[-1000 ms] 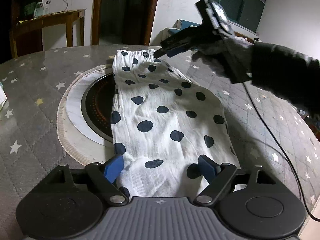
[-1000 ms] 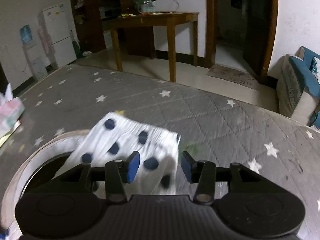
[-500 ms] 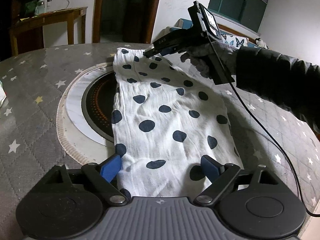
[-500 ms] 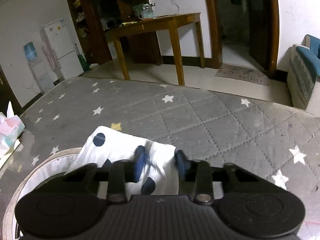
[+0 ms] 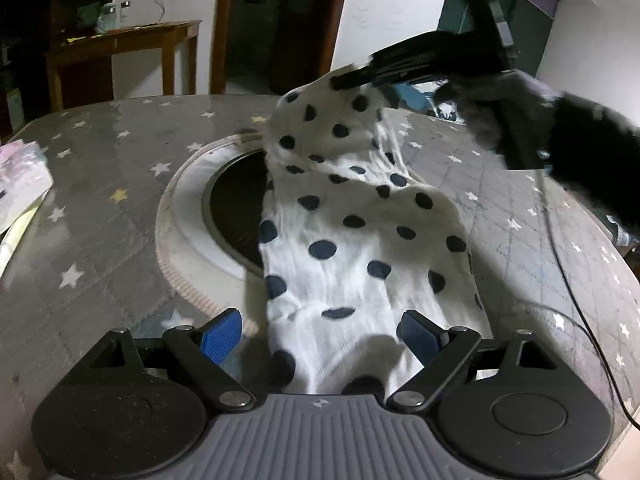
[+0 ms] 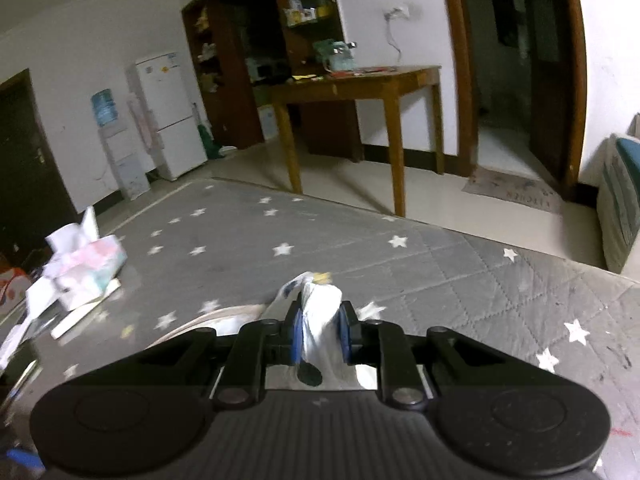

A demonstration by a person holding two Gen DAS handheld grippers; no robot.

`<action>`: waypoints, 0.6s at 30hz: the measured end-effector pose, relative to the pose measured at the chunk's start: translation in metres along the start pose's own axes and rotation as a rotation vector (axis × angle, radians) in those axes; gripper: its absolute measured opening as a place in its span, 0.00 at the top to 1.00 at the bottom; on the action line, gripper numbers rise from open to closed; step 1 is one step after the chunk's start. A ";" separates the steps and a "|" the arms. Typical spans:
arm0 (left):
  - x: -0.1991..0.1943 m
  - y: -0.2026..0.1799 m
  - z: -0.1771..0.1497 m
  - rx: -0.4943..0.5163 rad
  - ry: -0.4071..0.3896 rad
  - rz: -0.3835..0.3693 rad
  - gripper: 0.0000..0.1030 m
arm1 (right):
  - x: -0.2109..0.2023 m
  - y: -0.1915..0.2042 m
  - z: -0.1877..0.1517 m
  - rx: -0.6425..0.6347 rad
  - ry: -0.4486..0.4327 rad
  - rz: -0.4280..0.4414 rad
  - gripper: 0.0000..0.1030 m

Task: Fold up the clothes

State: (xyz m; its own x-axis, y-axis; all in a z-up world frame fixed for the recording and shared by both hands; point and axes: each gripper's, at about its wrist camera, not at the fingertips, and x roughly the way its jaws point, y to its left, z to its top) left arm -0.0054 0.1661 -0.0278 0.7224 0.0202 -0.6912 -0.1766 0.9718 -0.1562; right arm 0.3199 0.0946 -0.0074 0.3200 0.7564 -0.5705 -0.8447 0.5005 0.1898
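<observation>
1. Right wrist view: right gripper (image 6: pixel 320 330) clenched on polka-dot garment (image 6: pixel 320 312), far end lifted off table (image 6: pixel 460 264).
2. Left gripper (image 5: pixel 320 332) released, straddling near hem.
3. Risk: thin pinch slipping, fold collapsing.

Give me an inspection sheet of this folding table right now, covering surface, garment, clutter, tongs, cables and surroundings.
Surface: grey star-print quilted cover with a round inset hotplate in the middle.
Job's things: white polka-dot garment lying partly over the hotplate, its far end lifted off the table.
Clutter: tissue pack and papers at the table's edge.
Tongs: left tongs open, straddling the garment's near end; right tongs have just closed and pinch the far end.
Cables: black cable trailing across the cover.
Surroundings: wooden side table, white fridge, water dispenser, doorway.
</observation>
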 end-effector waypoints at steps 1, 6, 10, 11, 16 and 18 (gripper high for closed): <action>-0.002 0.000 -0.002 0.000 0.002 0.009 0.13 | -0.009 0.006 -0.003 -0.005 -0.003 0.010 0.84; -0.014 0.001 -0.014 -0.007 0.015 0.038 0.11 | -0.052 0.038 -0.020 -0.027 -0.003 0.074 0.84; -0.020 0.001 -0.024 -0.007 0.025 0.057 0.10 | -0.083 0.069 -0.039 -0.049 0.008 0.139 0.84; -0.021 0.001 -0.025 -0.006 0.025 0.063 0.10 | -0.091 0.078 -0.046 -0.053 0.011 0.157 0.84; -0.021 -0.001 -0.029 -0.001 0.029 0.073 0.10 | -0.123 0.111 -0.075 -0.069 0.020 0.217 0.84; -0.020 -0.003 -0.029 0.008 0.032 0.076 0.10 | -0.133 0.119 -0.081 -0.071 0.027 0.236 0.84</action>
State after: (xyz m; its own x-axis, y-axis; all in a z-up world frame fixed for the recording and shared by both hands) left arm -0.0383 0.1558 -0.0338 0.6853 0.0867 -0.7231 -0.2248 0.9696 -0.0967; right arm 0.1419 0.0192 0.0265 0.0999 0.8368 -0.5384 -0.9230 0.2801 0.2640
